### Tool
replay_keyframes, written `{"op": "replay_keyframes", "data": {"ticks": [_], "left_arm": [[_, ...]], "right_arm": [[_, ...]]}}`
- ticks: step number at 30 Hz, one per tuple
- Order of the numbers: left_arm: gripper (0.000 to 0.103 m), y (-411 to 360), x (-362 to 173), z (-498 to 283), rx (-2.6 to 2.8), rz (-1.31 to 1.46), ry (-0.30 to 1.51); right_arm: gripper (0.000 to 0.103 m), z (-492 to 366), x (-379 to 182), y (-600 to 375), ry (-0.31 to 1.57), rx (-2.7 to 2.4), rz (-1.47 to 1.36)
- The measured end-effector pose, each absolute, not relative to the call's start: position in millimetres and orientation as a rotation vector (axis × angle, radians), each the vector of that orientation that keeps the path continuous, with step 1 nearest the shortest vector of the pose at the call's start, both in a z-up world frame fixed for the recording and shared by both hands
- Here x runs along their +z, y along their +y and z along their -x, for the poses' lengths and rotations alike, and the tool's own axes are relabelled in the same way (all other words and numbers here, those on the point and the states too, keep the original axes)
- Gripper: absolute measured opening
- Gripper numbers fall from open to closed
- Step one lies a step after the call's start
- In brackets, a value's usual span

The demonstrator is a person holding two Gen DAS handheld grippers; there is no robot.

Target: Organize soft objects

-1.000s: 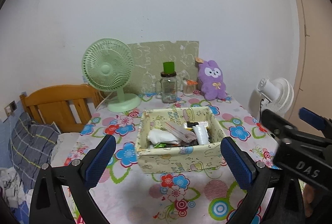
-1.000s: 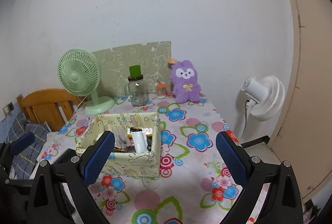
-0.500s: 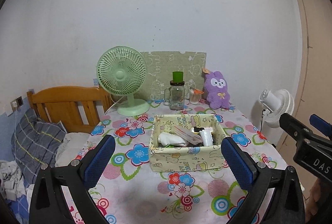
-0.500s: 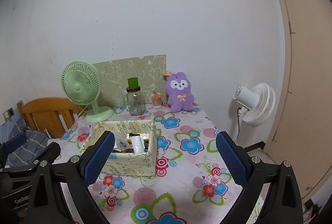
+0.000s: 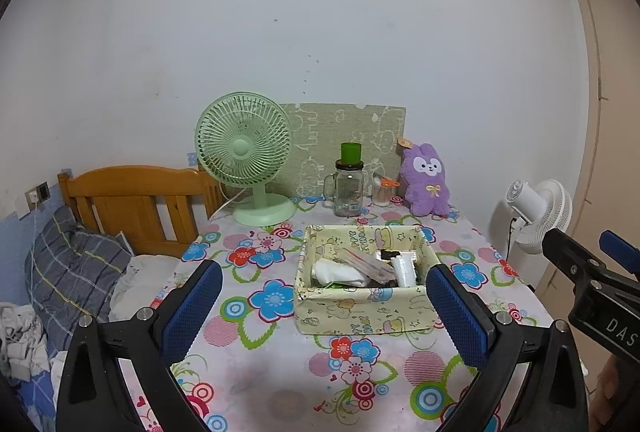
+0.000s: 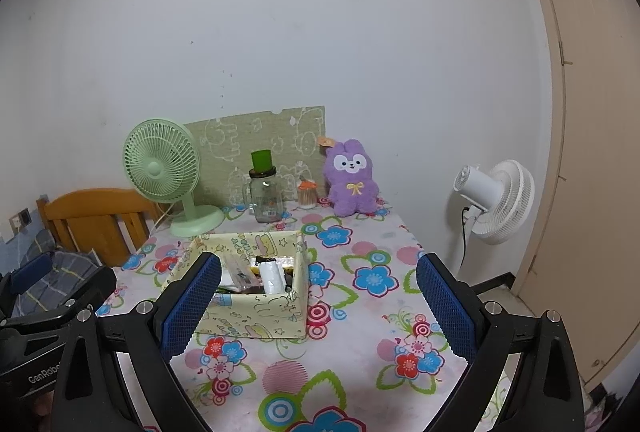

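A purple plush rabbit (image 5: 427, 180) (image 6: 353, 177) sits upright at the back of the flowered table (image 5: 256, 344) (image 6: 360, 344), against the wall. A pale yellow fabric box (image 5: 360, 308) (image 6: 256, 316) stands mid-table, holding a white bundle (image 5: 336, 272), a white roll (image 5: 402, 266) (image 6: 272, 276) and packets. My left gripper (image 5: 324, 308) is open, well short of the box, with nothing between its fingers. My right gripper (image 6: 318, 302) is also open and empty, hovering near the front of the table. Each gripper shows at the edge of the other's view.
A green desk fan (image 5: 248, 156) (image 6: 164, 168), a glass jar with a green lid (image 5: 349, 184) (image 6: 265, 192) and a small orange-capped jar (image 5: 383, 190) line the back. A wooden headboard (image 5: 136, 204) and bedding lie left; a white floor fan (image 6: 494, 200) and a door (image 6: 592, 112) stand right.
Both grippers have pulled back and up from the table, so the box and rabbit look smaller and farther off. Both stay open.
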State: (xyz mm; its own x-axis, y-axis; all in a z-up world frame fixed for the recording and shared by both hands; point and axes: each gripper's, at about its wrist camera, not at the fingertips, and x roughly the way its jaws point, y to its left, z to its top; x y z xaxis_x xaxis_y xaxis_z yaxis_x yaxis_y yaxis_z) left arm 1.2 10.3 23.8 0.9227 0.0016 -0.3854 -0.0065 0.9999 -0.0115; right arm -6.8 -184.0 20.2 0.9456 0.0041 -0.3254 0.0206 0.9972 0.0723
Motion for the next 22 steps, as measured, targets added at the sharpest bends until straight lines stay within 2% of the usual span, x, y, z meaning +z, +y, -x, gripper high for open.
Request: {"op": "replay_keyframes", "data": {"ticks": [22], "left_arm": [[0.103, 8.8, 23.6, -1.1, 0.010, 0.004, 0.396]], "right_arm": [[0.100, 4.1, 17.1, -183.7, 0.332, -0.009, -0.078]]}}
